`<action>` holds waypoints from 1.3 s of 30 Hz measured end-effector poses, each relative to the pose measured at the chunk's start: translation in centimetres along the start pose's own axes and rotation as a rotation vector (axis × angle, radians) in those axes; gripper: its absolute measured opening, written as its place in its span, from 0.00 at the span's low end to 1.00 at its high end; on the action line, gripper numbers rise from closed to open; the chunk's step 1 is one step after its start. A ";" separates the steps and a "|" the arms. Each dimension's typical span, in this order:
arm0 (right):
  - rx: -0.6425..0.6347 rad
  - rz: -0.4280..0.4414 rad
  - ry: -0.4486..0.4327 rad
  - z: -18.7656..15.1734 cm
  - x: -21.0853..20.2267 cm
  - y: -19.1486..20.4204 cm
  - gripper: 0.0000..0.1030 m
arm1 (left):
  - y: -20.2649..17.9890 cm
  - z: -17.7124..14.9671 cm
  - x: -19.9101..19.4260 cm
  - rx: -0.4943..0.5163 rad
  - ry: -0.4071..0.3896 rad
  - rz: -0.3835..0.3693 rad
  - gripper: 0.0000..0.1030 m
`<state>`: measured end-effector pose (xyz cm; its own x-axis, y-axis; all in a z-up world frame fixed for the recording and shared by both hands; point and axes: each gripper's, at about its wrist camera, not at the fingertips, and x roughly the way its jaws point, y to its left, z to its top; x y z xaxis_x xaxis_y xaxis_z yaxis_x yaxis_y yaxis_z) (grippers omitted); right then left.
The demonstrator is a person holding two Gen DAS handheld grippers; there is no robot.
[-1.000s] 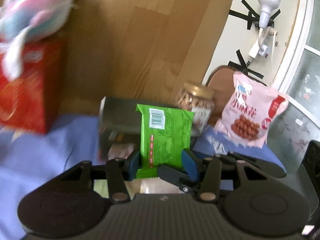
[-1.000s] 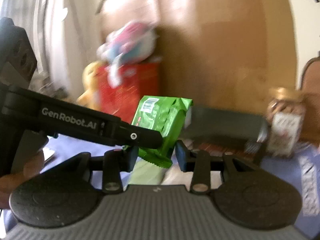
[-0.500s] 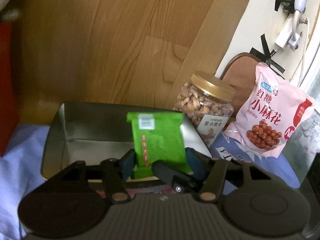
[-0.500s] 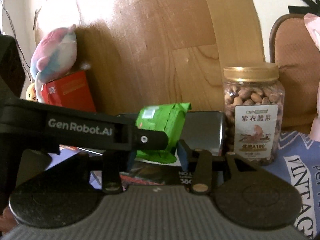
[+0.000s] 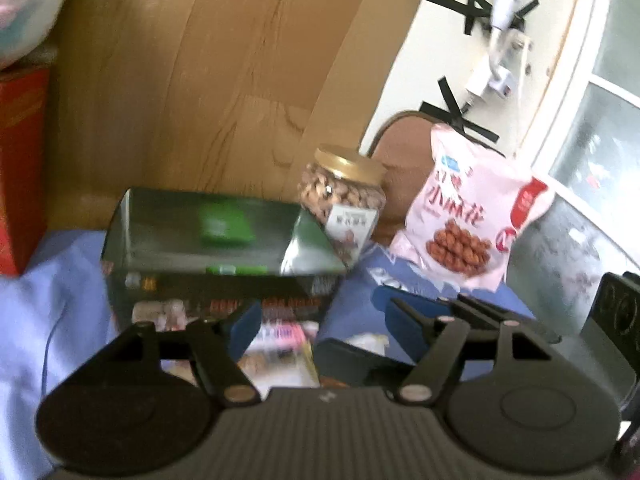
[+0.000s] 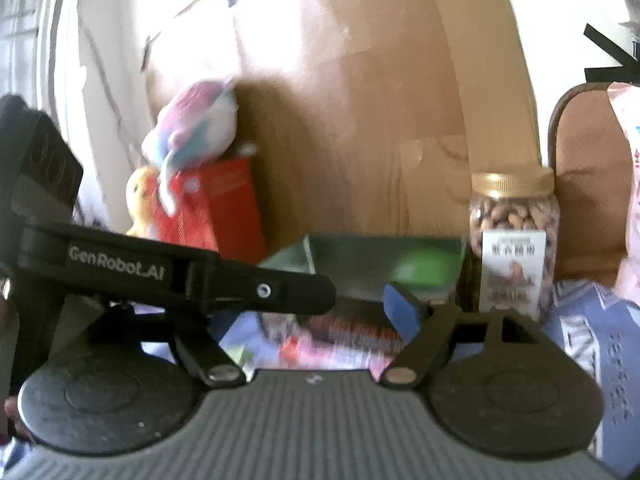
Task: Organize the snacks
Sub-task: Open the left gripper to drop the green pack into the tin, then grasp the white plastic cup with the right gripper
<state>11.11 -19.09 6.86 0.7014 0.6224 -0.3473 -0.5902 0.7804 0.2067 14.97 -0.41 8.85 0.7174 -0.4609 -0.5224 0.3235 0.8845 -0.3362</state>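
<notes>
Inside the metal tin (image 5: pixel 120 236), toward its far wall, the green snack packet (image 5: pixel 226 226) lies blurred, free of both grippers. That tin sits on a blue cloth (image 5: pixel 52 300), its printed side facing the cameras. Just right of the tin stands a jar of nuts (image 5: pixel 344 200) with a gold lid, and further right a pink snack bag (image 5: pixel 472 216) leans against a brown chair back (image 5: pixel 404 136). Left of the tin is a red box (image 5: pixel 20 160) with a soft toy (image 6: pixel 196 128) on top, all before a wooden panel (image 5: pixel 200 80).

The left gripper (image 5: pixel 320 320) has just been opening; its blue-padded fingers (image 5: pixel 244 324) stand apart with nothing between them. The right gripper (image 6: pixel 352 304) has likewise just been opening and its fingers (image 6: pixel 402 306) are spread wide and empty. From the right wrist view, the left gripper's black arm crosses in front of the tin.
</notes>
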 end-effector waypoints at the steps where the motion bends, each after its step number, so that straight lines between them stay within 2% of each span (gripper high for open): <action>1: -0.024 -0.021 0.019 -0.8 -0.6 0.3 0.78 | -0.2 -0.8 -0.5 0.011 -0.006 0.011 0.68; 4: -0.056 -0.100 0.032 -2.5 -2.0 0.0 0.78 | -0.2 -3.4 -2.2 0.042 -0.030 0.062 0.68; 8: 0.125 -0.202 0.050 -3.1 -1.8 -4.4 0.78 | 1.3 -6.6 -3.7 0.011 0.008 0.108 0.65; 10: 0.199 -0.239 0.089 -3.4 -0.4 -6.2 0.75 | 2.0 -7.8 -4.2 -0.017 0.026 0.125 0.65; 13: 0.265 -0.201 0.144 -4.3 1.3 -7.0 0.62 | 3.0 -9.3 -5.3 -0.070 0.032 0.132 0.65; 14: 0.278 -0.183 0.158 -4.5 2.0 -7.0 0.49 | 3.2 -9.6 -5.6 -0.078 0.030 0.136 0.63; 16: 0.282 -0.165 0.192 -5.1 3.1 -6.7 0.34 | 3.5 -10.2 -6.4 -0.083 0.024 0.152 0.62; 18: 0.260 -0.180 0.178 -4.9 2.5 -6.0 0.34 | 3.6 -10.5 -6.9 -0.084 0.020 0.166 0.60; 22: 0.251 -0.183 0.074 -4.4 -0.8 -4.9 0.34 | 4.5 -11.0 -8.0 -0.107 0.012 0.173 0.59; 25: 0.218 -0.076 0.039 -4.4 -2.8 -2.4 0.34 | 5.1 -11.4 -8.3 -0.120 0.014 0.180 0.59; 29: 0.096 0.064 0.122 -6.0 -2.5 2.9 0.34 | 5.3 -11.8 -8.6 -0.120 0.012 0.229 0.61; 32: -0.031 0.133 0.202 -7.7 -1.2 6.6 0.34 | 5.1 -12.2 -9.0 -0.090 0.001 0.287 0.61; 36: -0.179 0.181 0.267 -9.3 0.0 9.6 0.36 | 4.9 -12.6 -9.3 -0.052 -0.002 0.349 0.61; 39: -0.194 0.158 0.256 -9.8 -0.3 9.9 0.45 | 4.7 -12.9 -9.3 -0.025 0.005 0.377 0.61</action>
<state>1.18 -12.14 0.03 0.4869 0.6803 -0.5479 -0.7657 0.6343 0.1071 1.89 7.13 2.00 0.7803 -0.1035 -0.6168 0.0218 0.9901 -0.1385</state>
